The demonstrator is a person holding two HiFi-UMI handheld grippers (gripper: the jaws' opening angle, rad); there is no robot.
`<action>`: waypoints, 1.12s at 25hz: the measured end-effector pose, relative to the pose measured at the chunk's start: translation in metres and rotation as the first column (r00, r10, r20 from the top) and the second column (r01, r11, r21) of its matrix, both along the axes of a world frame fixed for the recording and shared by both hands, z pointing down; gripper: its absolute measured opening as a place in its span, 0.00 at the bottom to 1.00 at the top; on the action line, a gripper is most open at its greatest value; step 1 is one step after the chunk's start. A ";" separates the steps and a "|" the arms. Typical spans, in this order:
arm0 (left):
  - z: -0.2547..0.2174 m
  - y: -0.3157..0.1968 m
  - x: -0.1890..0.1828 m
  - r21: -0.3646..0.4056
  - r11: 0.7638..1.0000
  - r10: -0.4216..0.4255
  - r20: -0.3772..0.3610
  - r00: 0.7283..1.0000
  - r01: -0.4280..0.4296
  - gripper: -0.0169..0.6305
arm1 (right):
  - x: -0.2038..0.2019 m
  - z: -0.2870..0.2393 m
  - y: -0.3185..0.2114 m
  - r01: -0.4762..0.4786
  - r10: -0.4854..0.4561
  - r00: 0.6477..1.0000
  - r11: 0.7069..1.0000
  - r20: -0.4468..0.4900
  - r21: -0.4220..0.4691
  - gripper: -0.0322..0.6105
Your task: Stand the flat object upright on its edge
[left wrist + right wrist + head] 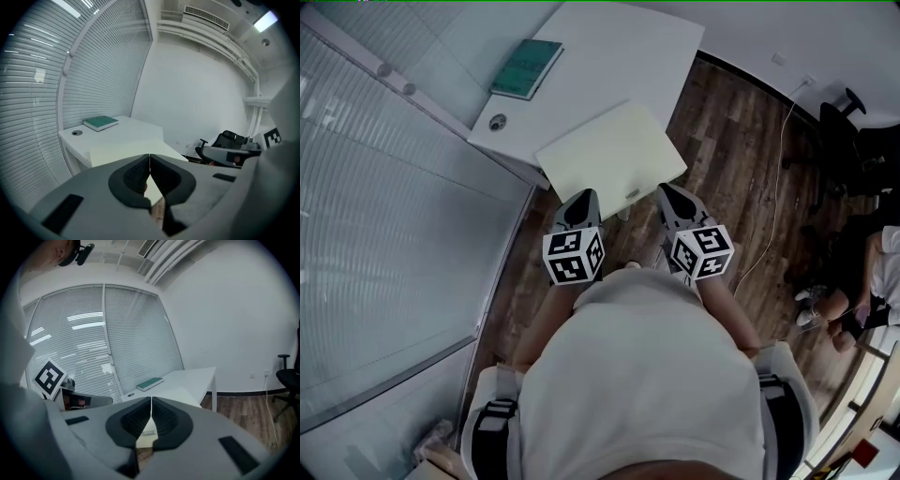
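Looking down in the head view, the left gripper (584,199) and right gripper (673,191) are held side by side in front of the person, both aimed at the near edge of a cream panel (609,155). That panel sits at the corner of the white tabletop (619,52). The green book (527,67) lies flat on the tabletop's far side, close to the window blinds (384,216) and well apart from both grippers

From the left gripper view, the left gripper (149,159) has its fingers pressed together with nothing between them. The green book (100,123) rests flat ahead, beside a round port (77,133)

From the right gripper view, the right gripper (151,404) also has its fingers closed and empty, and the green book (150,383) lies flat beyond the cream panel (180,393)
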State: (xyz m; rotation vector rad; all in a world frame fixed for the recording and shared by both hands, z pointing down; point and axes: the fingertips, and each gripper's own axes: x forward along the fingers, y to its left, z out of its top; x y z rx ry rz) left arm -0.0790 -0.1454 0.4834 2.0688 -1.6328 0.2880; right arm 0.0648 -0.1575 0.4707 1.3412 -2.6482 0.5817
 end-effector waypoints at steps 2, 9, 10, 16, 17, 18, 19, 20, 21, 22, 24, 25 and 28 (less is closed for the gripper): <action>0.004 -0.002 0.002 -0.004 1.000 -0.003 0.003 1.000 0.003 0.06 | 0.006 0.007 -0.005 -0.008 0.009 1.000 1.000 0.011 -0.012 0.08; 0.011 -0.001 0.006 -0.016 1.000 -0.021 0.005 1.000 0.021 0.06 | 0.019 0.037 -0.012 -0.017 0.023 0.998 0.995 0.061 -0.094 0.08; 0.012 0.000 0.006 -0.017 1.000 -0.026 0.004 1.000 0.026 0.06 | 0.020 0.041 -0.012 -0.016 0.024 0.997 0.994 0.068 -0.108 0.08; 0.016 0.008 0.006 -0.029 0.998 -0.048 0.012 0.999 0.049 0.06 | 0.026 0.063 -0.008 -0.015 0.044 0.988 0.981 0.146 -0.194 0.08; 0.017 0.010 0.006 -0.031 0.998 -0.049 0.014 0.999 0.050 0.06 | 0.026 0.066 -0.007 -0.012 0.048 0.984 0.978 0.169 -0.208 0.08; 0.018 0.012 0.006 -0.033 0.998 -0.051 0.015 0.999 0.052 0.06 | 0.025 0.069 -0.007 -0.006 0.050 0.980 0.975 0.194 -0.222 0.08; 0.018 0.014 0.006 -0.035 0.998 -0.054 0.015 0.998 0.054 0.06 | 0.024 0.071 -0.006 0.003 0.050 0.974 0.972 0.221 -0.235 0.08; 0.019 0.016 0.006 -0.037 0.998 -0.057 0.015 0.998 0.057 0.06 | 0.023 0.073 -0.005 0.015 0.048 0.968 0.969 0.248 -0.246 0.08; 0.019 0.018 0.006 -0.040 0.997 -0.060 0.015 0.998 0.060 0.06 | 0.021 0.075 -0.004 0.028 0.045 0.961 0.966 0.272 -0.257 0.08; 0.020 0.021 0.005 -0.043 0.997 -0.062 0.016 0.998 0.063 0.06 | 0.020 0.078 -0.002 0.039 0.043 0.955 0.963 0.293 -0.267 0.09; 0.022 0.024 0.004 -0.049 0.997 -0.066 0.019 0.998 0.067 0.06 | 0.018 0.083 -0.001 0.055 0.045 0.943 0.956 0.330 -0.289 0.12; 0.023 0.025 0.004 -0.051 0.996 -0.068 0.020 0.997 0.069 0.06 | 0.017 0.086 -0.001 0.063 0.049 0.936 0.951 0.350 -0.302 0.18; 0.023 0.027 0.003 -0.054 0.996 -0.068 0.023 0.997 0.069 0.06 | 0.015 0.093 -0.002 0.080 0.086 0.894 0.934 0.439 -0.347 0.34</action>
